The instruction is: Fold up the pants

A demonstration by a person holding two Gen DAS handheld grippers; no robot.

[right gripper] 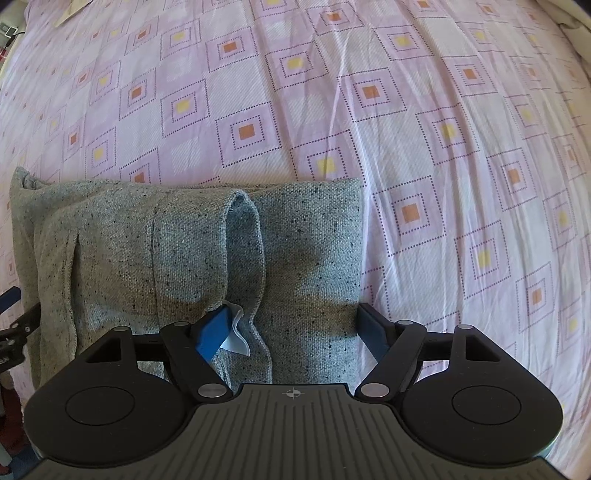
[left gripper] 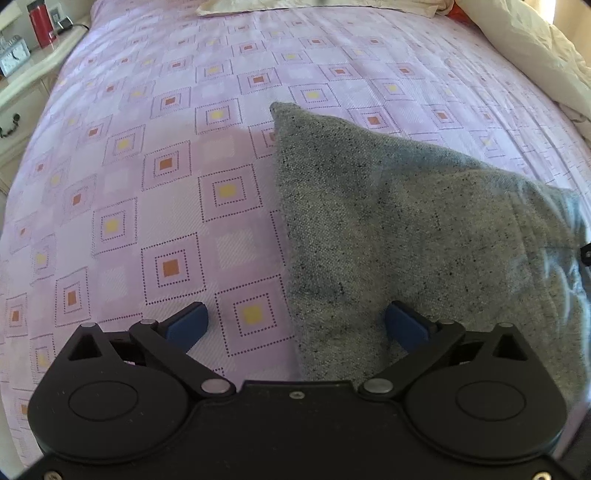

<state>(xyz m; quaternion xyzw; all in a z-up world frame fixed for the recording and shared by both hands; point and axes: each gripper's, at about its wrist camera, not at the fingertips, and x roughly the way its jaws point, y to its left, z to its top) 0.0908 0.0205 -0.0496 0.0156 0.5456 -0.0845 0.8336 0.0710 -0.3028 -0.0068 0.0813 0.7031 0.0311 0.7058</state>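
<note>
**Grey pants lying folded as two grippers hover with fingers spread**

The blue pads of the left gripper [left gripper: 297,326] are standing wide apart, clamping nothing: one pad is hanging over bare sheet, the other over the near left edge of the speckled grey woven pants [left gripper: 417,236]. The right gripper [right gripper: 291,330] is likewise holding its fingers apart and gripping nothing; its left pad is sitting just beside a small pale label [right gripper: 236,336] that is poking out from under a raised fold of cloth, while its right pad is hanging at the bundle's right edge. Whether either pad is actually touching the fabric cannot be told.

The pants are lying as a compact, several-layered rectangle on the pink bedsheet patterned with dotted squares [left gripper: 166,221], near the bed's front edge. The cloth is looking soft, thick and limp, likely light enough to lift but prone to sagging and sliding open if taken by one layer. The surest hold is probably at the two near corners, pinching all the layers together. A rolled ridge down the middle is suggesting the fold is not lying flat.

Beyond, a cream crumpled duvet [left gripper: 535,55] is bunching at the right, and a red bottle [left gripper: 40,24] is standing on a pale bedside table [left gripper: 22,96]
</note>
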